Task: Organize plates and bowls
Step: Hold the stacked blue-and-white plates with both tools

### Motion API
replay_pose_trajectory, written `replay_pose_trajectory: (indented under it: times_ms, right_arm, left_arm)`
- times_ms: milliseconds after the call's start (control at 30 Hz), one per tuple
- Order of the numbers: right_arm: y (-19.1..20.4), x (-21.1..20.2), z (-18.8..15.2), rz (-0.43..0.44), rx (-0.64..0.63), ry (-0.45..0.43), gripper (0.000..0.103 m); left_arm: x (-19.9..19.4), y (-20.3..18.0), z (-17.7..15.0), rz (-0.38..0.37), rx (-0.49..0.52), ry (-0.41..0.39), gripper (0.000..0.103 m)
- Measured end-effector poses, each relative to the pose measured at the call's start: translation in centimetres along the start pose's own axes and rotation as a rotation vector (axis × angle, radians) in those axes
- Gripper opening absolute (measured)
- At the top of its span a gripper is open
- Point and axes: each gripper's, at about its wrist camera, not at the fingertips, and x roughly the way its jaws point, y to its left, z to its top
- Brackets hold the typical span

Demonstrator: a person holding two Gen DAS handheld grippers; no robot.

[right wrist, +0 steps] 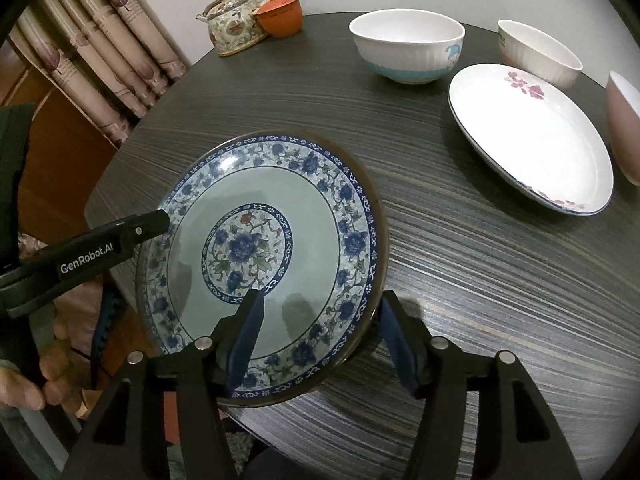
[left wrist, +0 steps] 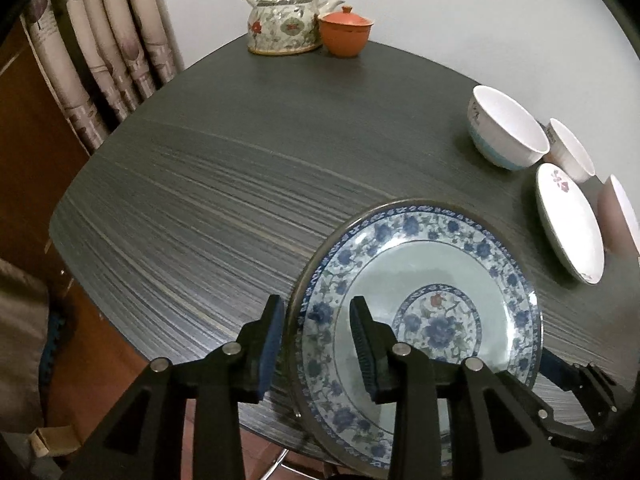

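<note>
Blue-and-white floral porcelain plate overhangs the near edge of the dark wood-grain round table, both the left gripper and right gripper straddling its rim with jaws parted and unclamped, so any nudge could tip it off.

Blue-floral plate flat at near table edge, rim overhanging slightly. White plate with pink flowers well apart on the far side. Behind it: white bowl with blue base, ribbed white bowl; pinkish bowl at the frame edge.
</note>
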Motion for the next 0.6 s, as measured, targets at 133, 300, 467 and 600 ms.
replay_pose_trajectory:
  times_ms: [133,300,467,600]
  right_arm:
    - [0.2,0.1,-0.3,0.001,0.012,-0.005,0.058]
    - [0.3,-0.2,-0.4,-0.014,0.013,-0.029,0.058]
    - [0.6,-0.9,-0.4,-0.032,0.004,-0.053,0.06]
    - [0.3,-1.3,-0.6,-0.044,0.017,-0.066,0.06]
  left_arm:
    - [-0.6,-0.2,0.0,-0.01,0.016,-0.024,0.035]
    - [-0.7,-0.4,-0.2,-0.021,0.031,-0.021,0.035]
    - [-0.9,-0.4,0.0,-0.032,0.029,-0.027,0.035]
    - [-0.9,-0.3,-0.1,-0.038,0.025,-0.026,0.035]
